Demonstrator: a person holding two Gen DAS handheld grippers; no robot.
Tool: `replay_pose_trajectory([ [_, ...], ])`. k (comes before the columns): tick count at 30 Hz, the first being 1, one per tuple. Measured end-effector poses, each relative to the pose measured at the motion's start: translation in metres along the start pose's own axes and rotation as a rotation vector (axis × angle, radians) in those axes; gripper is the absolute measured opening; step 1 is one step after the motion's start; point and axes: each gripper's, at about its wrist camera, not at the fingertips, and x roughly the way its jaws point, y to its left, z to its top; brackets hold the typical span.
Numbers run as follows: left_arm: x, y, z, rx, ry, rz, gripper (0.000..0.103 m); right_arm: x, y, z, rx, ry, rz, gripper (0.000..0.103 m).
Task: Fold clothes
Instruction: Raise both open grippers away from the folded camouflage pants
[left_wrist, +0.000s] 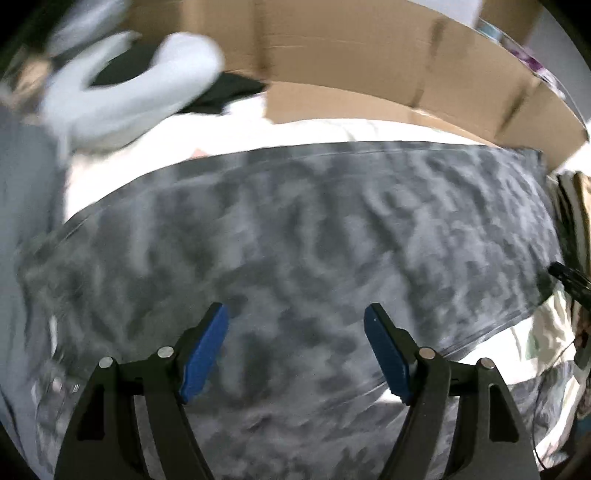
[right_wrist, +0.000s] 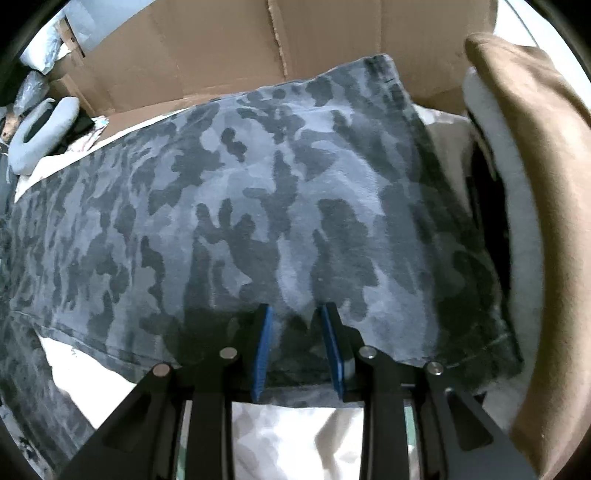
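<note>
Left wrist view puts our left claw (left_wrist: 295, 350) closest, its two blue pads (left_wrist: 203, 354) spread wide with nothing between them, hovering over the camouflage garment (left_wrist: 295, 240). That grey and dark patterned cloth lies spread across most of the picture, blurred, on a white sheet (left_wrist: 122, 173) that shows along its far edge and at the lower right. Further back on the left we see a pale grey U-shaped neck pillow (left_wrist: 122, 96) lying over something dark, and behind everything stands a brown cardboard wall (left_wrist: 369, 66) that runs across the top.

From the right wrist camera we see our right claw (right_wrist: 297, 347) with its blue pads (right_wrist: 262, 354) drawn fairly close together, and the near hem of the camouflage garment (right_wrist: 277, 192) runs between them; whether the pads actually pinch the cloth we cannot tell, since a visible gap remains between them. Below the hem the white sheet (right_wrist: 288, 435) shows between the claw arms. The garment stretches away from us as a flat panel, its far corner reaching up against the cardboard wall (right_wrist: 221, 55). Just beside the garment on the right lies a tan garment with a pale lining (right_wrist: 535, 184), curving along the edge of the picture. Far off at the upper left the same neck pillow (right_wrist: 40, 129) rests near the cardboard
</note>
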Motion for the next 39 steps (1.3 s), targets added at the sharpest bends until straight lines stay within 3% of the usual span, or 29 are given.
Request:
replay_pose_trajectory([
  [4,0.001,0.018,-0.025,-0.053,0.013,0.008,0.077,-0.010,0.008,0.001,0.003,-0.016,0.012,0.026],
  [8,-0.004,0.077,-0.055,-0.124,0.020,0.026,0.076,-0.027,0.020,0.006,-0.013,-0.028,0.047,0.026],
  [17,-0.054,0.134,-0.068,-0.292,0.003,0.078,0.077,-0.106,0.051,0.020,-0.123,-0.048,0.136,0.026],
  [28,-0.155,0.137,-0.095,-0.396,-0.089,0.120,0.077,-0.254,0.030,0.079,-0.118,-0.167,0.144,0.026],
  [39,-0.216,0.149,-0.125,-0.442,-0.098,0.114,0.077,-0.401,-0.004,0.135,-0.091,-0.314,0.109,0.026],
])
